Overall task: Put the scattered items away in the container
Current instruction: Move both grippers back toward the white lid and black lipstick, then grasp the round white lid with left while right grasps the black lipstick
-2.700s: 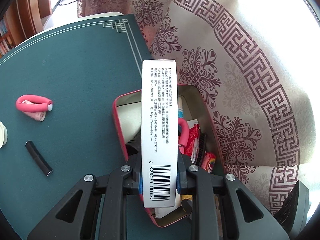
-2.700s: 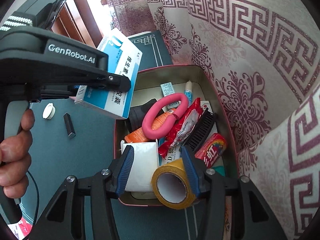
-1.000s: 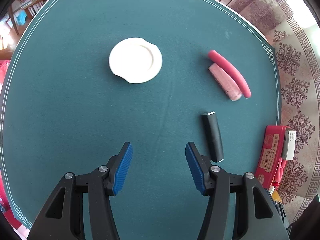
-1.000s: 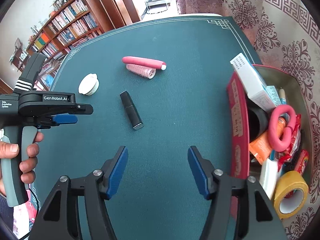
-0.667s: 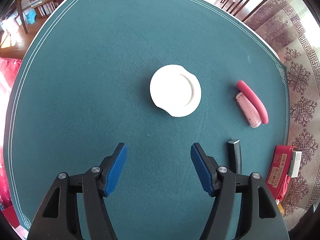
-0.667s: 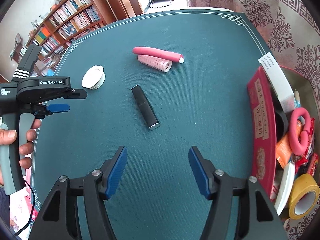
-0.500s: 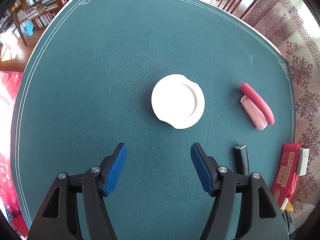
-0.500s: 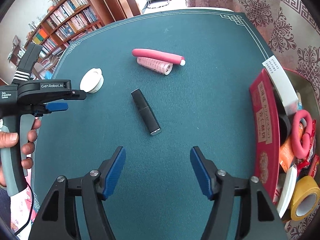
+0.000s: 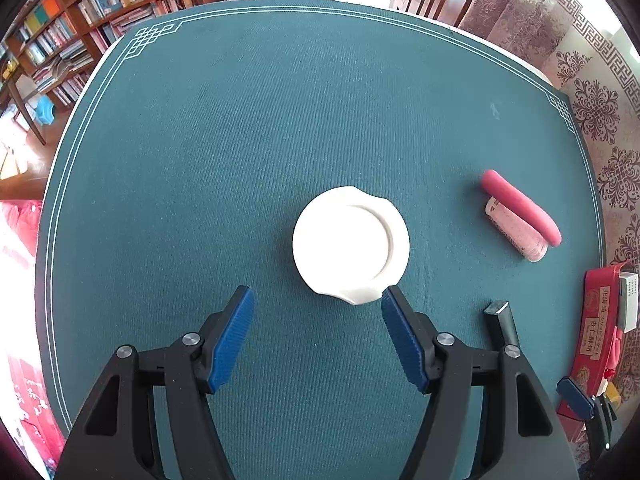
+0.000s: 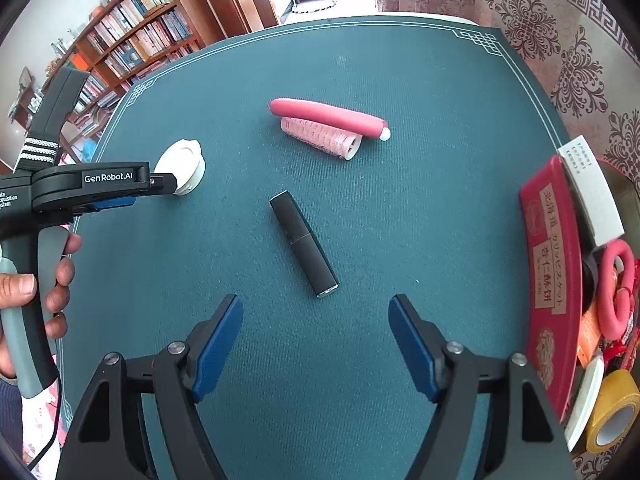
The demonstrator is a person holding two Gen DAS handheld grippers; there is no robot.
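Observation:
A white round lid (image 9: 351,245) lies on the green table mat, just ahead of my open, empty left gripper (image 9: 316,300); it also shows in the right wrist view (image 10: 182,165). A black tube (image 10: 303,243) lies ahead of my open, empty right gripper (image 10: 316,312); its end also shows in the left wrist view (image 9: 502,318). A pink hair roller with a red foam stick (image 10: 326,124) lies farther back; it also shows in the left wrist view (image 9: 520,216). The red tin container (image 10: 550,272) holds a white box (image 10: 592,196), a pink ring and other items at the right.
The left gripper's body and the hand holding it (image 10: 48,216) are at the left of the right wrist view. A yellow tape roll (image 10: 612,412) sits in the tin. A patterned cloth (image 9: 608,112) covers the table's right side. Bookshelves (image 10: 132,40) stand beyond the table.
The white box that my left gripper held 2.7 s ago now rests in the tin. Both grippers left the tin; the left closed in on the white lid, the right on the black tube.

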